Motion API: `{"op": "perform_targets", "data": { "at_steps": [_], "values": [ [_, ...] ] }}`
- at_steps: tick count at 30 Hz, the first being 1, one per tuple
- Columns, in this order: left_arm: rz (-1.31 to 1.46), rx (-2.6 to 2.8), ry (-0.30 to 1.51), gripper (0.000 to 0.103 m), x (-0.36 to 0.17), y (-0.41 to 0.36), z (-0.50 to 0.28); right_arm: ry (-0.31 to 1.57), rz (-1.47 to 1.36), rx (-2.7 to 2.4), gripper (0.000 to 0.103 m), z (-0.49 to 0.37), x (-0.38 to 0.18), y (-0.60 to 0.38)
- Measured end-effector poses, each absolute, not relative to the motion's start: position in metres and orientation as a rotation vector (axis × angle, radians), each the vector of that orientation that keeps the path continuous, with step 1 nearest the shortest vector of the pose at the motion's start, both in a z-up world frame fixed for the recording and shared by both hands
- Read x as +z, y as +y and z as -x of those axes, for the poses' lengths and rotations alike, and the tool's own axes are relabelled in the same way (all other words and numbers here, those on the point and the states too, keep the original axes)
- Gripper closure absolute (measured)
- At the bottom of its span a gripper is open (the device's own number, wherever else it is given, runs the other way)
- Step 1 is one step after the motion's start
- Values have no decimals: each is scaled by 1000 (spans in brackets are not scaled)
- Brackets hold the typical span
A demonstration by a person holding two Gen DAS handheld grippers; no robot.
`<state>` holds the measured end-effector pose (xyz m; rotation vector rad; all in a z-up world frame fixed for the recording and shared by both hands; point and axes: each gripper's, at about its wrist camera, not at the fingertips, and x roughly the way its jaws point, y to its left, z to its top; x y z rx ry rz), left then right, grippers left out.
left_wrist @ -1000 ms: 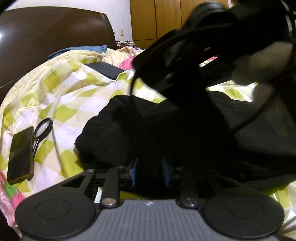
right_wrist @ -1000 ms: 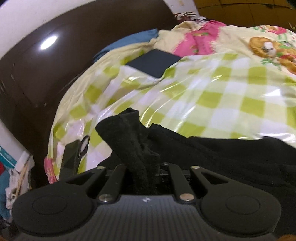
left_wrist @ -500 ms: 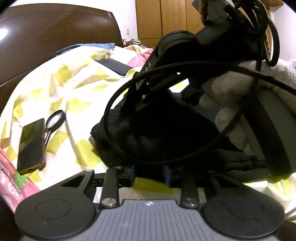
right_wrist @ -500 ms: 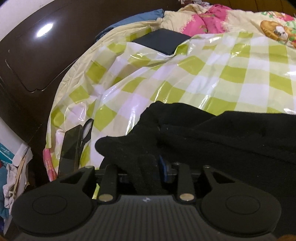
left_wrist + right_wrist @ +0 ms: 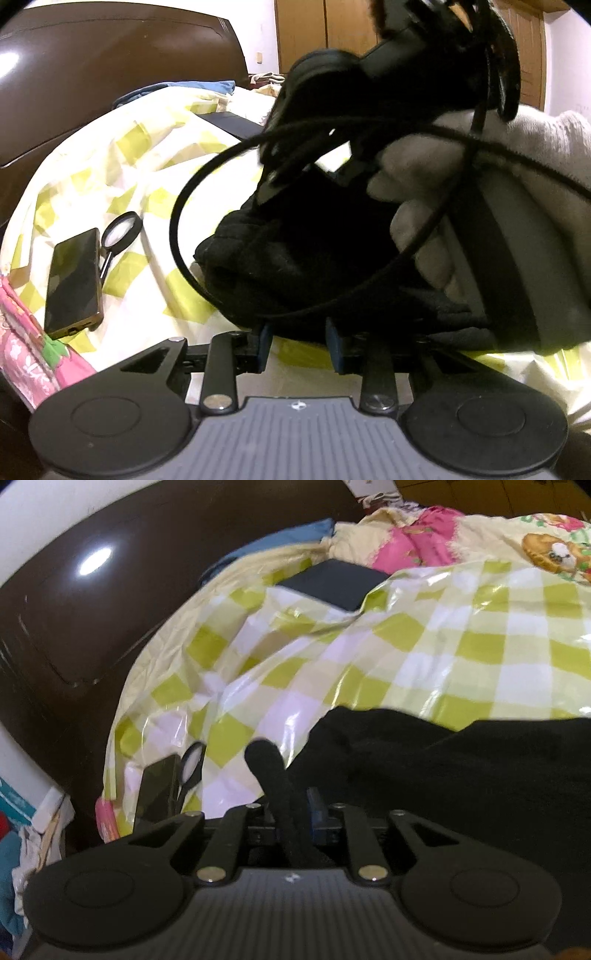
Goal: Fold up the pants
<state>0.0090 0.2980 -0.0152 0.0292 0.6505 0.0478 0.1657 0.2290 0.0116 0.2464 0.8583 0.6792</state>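
Left wrist view, change: half a second ago the left gripper (image 5: 298,345) sat lower against the pants (image 5: 280,266); it has since pulled back a little, and the black heap has bunched closer to its tips.
Left wrist view, jaws: the blue pads (image 5: 265,345) stand apart with checked bed cover (image 5: 122,173) showing between them — nothing is clamped, though the fabric's near edge lies just above the tips.
Left wrist view, only here: the right hand (image 5: 424,206), in a pale glove, wraps the handle of the other tool, which hangs over the pants with a black cable (image 5: 177,236) looping in front; wooden cupboard doors (image 5: 314,33) stand behind.
Left wrist view, beside the pants: a phone (image 5: 74,280) and a magnifying glass (image 5: 120,230) lie side by side on the cover, well apart from the pants.

Right wrist view, change: the strip of cloth in the right gripper (image 5: 293,814) has been drawn out thinner and stands more upright than half a second ago.
Right wrist view, jaws: clamped together on a narrow fold of the pants (image 5: 461,775) — the rest spreads flat to the right on the bed.
Right wrist view, only here: the dark headboard (image 5: 92,602), a dark flat box (image 5: 332,585) and a pink floral quilt (image 5: 424,542) further up the bed.
Right wrist view, pose: the gripper points low along the bed toward the headboard.
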Motion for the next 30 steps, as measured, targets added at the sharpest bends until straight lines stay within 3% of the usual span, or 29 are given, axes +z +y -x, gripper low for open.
{"op": "perform_targets", "data": {
  "at_steps": [4, 9, 13, 18, 23, 30],
  "values": [
    [-30, 70, 654, 56, -13, 304, 0, 854, -273, 801, 78, -147, 22, 206],
    [-15, 87, 661, 56, -8, 314, 10, 744, -190, 837, 63, -113, 51, 140],
    [30, 66, 606, 55, 13, 311, 7, 697, 4, 716, 63, -100, 51, 106],
    [7, 20, 545, 51, 27, 296, -24, 768, 54, 645, 63, -94, 33, 76],
    [14, -20, 623, 49, 16, 295, -74, 766, 113, 645, 63, -83, 22, 64],
    [-9, -37, 733, 47, -3, 294, -86, 788, 118, 687, 63, -81, 6, 56]
  ]
}}
